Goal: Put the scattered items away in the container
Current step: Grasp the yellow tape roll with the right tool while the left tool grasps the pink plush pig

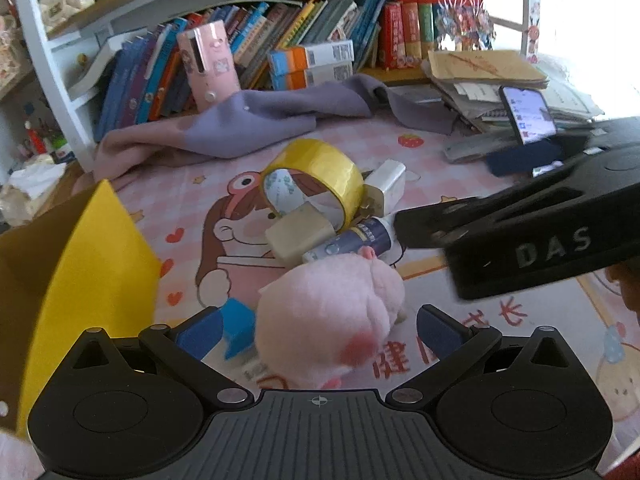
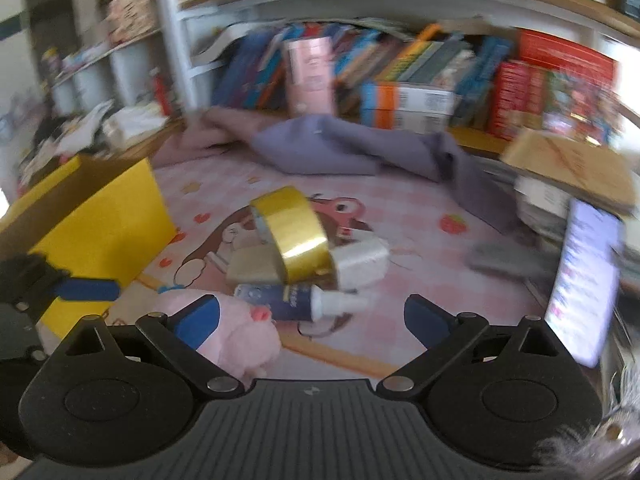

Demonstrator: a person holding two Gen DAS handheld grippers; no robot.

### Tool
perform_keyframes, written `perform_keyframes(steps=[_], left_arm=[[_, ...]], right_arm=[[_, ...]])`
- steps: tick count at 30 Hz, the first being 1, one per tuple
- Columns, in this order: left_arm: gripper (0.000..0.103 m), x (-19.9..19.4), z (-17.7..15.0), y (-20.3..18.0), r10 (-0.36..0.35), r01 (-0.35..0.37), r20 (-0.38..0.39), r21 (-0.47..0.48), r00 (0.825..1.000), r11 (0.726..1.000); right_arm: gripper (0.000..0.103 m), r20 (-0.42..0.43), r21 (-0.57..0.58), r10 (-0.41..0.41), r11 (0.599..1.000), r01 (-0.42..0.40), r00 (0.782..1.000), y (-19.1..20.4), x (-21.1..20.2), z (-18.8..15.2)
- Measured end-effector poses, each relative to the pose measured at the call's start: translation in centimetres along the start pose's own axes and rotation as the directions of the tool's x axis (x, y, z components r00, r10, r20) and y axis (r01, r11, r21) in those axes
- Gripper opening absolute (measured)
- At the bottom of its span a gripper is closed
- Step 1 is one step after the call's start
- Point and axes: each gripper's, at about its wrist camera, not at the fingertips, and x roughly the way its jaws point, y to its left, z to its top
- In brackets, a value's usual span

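Nothing visibly binned yet. Yellow box [image 1: 92, 280] sits left of your left gripper [image 1: 318, 330], contents hidden. Pink plush [image 1: 332, 312] lies between its wide-open jaws, ungripped. Ahead: tape roll [image 1: 316, 178], white charger [image 1: 386, 184], beige block [image 1: 298, 234], tube [image 1: 360, 240]. Right gripper [image 2: 312, 316] open, empty, tube just ahead.

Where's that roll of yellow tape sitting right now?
The yellow tape roll stands on edge mid-mat in the left wrist view, against the white charger on its right, with a beige block in front.
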Motion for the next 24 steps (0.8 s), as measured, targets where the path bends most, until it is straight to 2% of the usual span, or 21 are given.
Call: perform_keyframes(steps=[5, 8, 15, 17, 20, 21, 22, 24], left_arm=[[0.103, 2.5, 0.6, 0.2, 0.000, -0.001, -0.040, -0.017, 0.999, 1.000], [0.103, 3.1, 0.8, 0.5, -0.012, 0.010, -0.054, -0.034, 0.998, 0.999], [0.103, 4.0, 1.1, 0.4, -0.050, 0.047, -0.072, -0.054, 0.996, 0.997], [0.100, 4.2, 1.1, 0.3, -0.060, 0.056, -0.078, -0.058, 0.995, 0.997], [0.094, 4.4, 0.9, 0.1, -0.076, 0.071, -0.098, -0.063, 0.992, 0.996], [0.093, 4.4, 0.8, 0.0, -0.071, 0.065, -0.103, -0.059, 0.992, 0.996], [0.093, 4.3, 0.7, -0.1, -0.065, 0.060, -0.104, -0.053, 0.992, 0.997], [0.085, 4.1, 0.8, -0.2, -0.068, 0.063, -0.105, -0.052, 0.992, 0.997]], right_arm=[[0.097, -0.005, -0.166, 0.072, 0.984, -0.072, 0.997, 0.7, 3.5, 1.9], [0.094, -0.002, -0.228, 0.089, 0.970, -0.087, 0.996, 1.0, 5.6, 3.1], [0.085, -0.013, -0.236, 0.089, 0.968, -0.089, 0.996, 0.5, 9.9, 4.5], [0.083, -0.026, -0.232, 0.093, 0.968, -0.097, 0.995, 0.5, 10.7, 4.5], [0.070, -0.054, -0.239, 0.107, 0.964, -0.117, 0.993, 0.7, 11.5, 4.3], [0.063, -0.063, -0.239, 0.110, 0.963, -0.122, 0.992, 0.7, 11.7, 4.2], [0.054, -0.068, -0.238, 0.099, 0.965, -0.113, 0.993, 0.7, 11.9, 4.2], [0.044, -0.070, -0.231, 0.068, 0.969, -0.082, 0.995, 0.6, 12.1, 4.2]])
